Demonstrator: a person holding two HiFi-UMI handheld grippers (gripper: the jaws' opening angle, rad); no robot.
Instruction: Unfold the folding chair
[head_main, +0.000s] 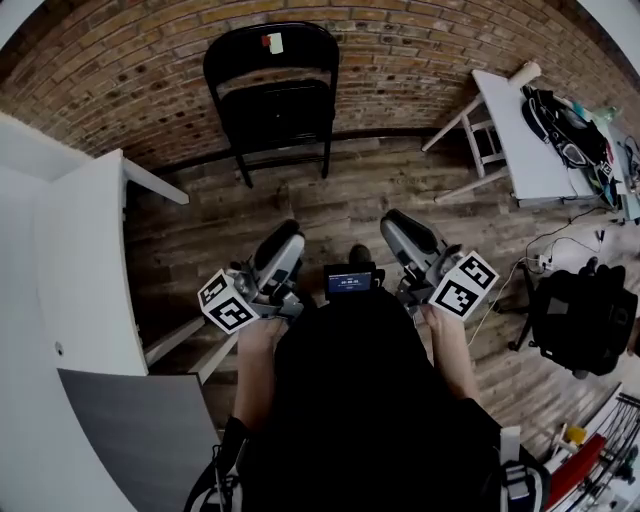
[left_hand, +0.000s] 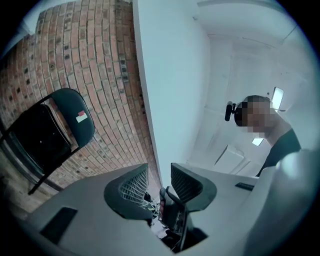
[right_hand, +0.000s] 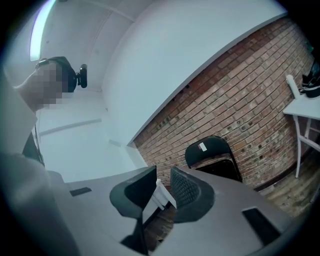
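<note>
Brick wall (head_main: 420, 60) across the far side, meeting a wood-plank floor (head_main: 330, 215). At right, white table (head_main: 515, 150) bearing a dark bag (head_main: 560, 125), with a pale roll (head_main: 526, 72) at its far corner. Near it on the floor, black backpack (head_main: 585, 320) and thin cable (head_main: 560, 238). At left, second white table (head_main: 85, 270); just beside its near end, grey panel (head_main: 140, 430).

Folding chair (head_main: 272, 95) black, red-white sticker (head_main: 272, 43). Wall (head_main: 130, 60) red-brown brick. Floor (head_main: 330, 215) brown wood planks. Desk (head_main: 520, 140) white. Left tool (left_hand: 159, 175), right tool (right_hand: 163, 180) grey, their cubes black-white square markers.
</note>
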